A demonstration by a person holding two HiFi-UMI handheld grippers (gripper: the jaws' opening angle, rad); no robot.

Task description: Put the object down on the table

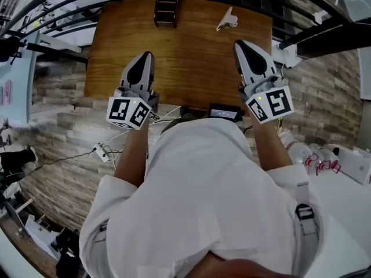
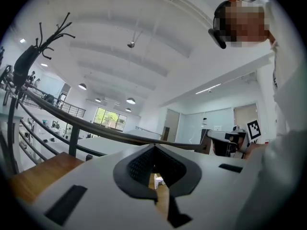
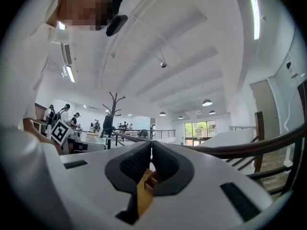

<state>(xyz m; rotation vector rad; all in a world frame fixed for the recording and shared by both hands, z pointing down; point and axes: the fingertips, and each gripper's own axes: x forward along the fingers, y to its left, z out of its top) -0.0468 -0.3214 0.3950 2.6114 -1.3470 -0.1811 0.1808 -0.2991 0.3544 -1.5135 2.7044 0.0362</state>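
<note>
The left claw (image 1: 147, 55) is a smooth white plastic shell with black ribbed pads; in the left gripper view (image 2: 154, 148) its jaws are pressed together at the tips and pinch nothing; a cube with square markers (image 1: 128, 112) sits at its rear. Right of it, at the far edge of the table (image 1: 191, 62), lies a dark brown slatted object (image 1: 166, 10), boxy and ladder-like; further right lies a small white angular object (image 1: 228, 21); both rest on the wood, well apart from either claw. The right claw (image 1: 239, 44) has the same shell and pads; the right gripper view (image 3: 151, 143) shows its jaws closed on nothing. The table is warm, grained, glossy wood; a small black device (image 1: 223, 112) sits at its near edge; the floor (image 1: 64, 149) is grey-brown plank; dark railings and a white ceiling with round lamps surround it.
</note>
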